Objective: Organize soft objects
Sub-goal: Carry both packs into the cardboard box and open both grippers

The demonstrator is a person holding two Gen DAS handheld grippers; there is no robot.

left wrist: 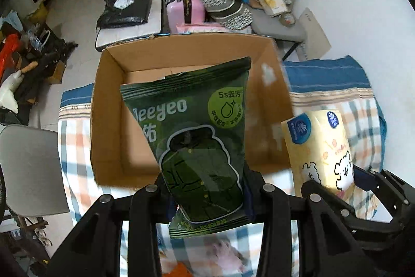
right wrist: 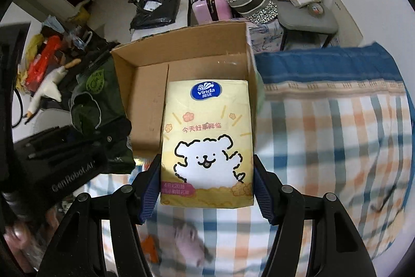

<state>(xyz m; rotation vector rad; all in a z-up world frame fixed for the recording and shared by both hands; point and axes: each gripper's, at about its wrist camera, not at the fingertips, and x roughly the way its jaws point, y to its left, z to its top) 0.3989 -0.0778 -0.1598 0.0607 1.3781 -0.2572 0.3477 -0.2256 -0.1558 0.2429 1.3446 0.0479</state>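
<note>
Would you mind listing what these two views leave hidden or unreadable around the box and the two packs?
- Left wrist view: the green pack hides the middle of the cardboard box floor.
- Right wrist view: the yellow tissue pack covers the floor's right part.
- Both views: the pink item on the checked blanket below the hand-held grippers is blurred.
- Left wrist view: the green pack's brand name is partly unreadable.

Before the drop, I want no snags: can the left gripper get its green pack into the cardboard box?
Probably yes: the cardboard box is open-topped, with nothing visible inside.

Cardboard box (right wrist: 145,100) floor bare, walls hemming entry.
</note>
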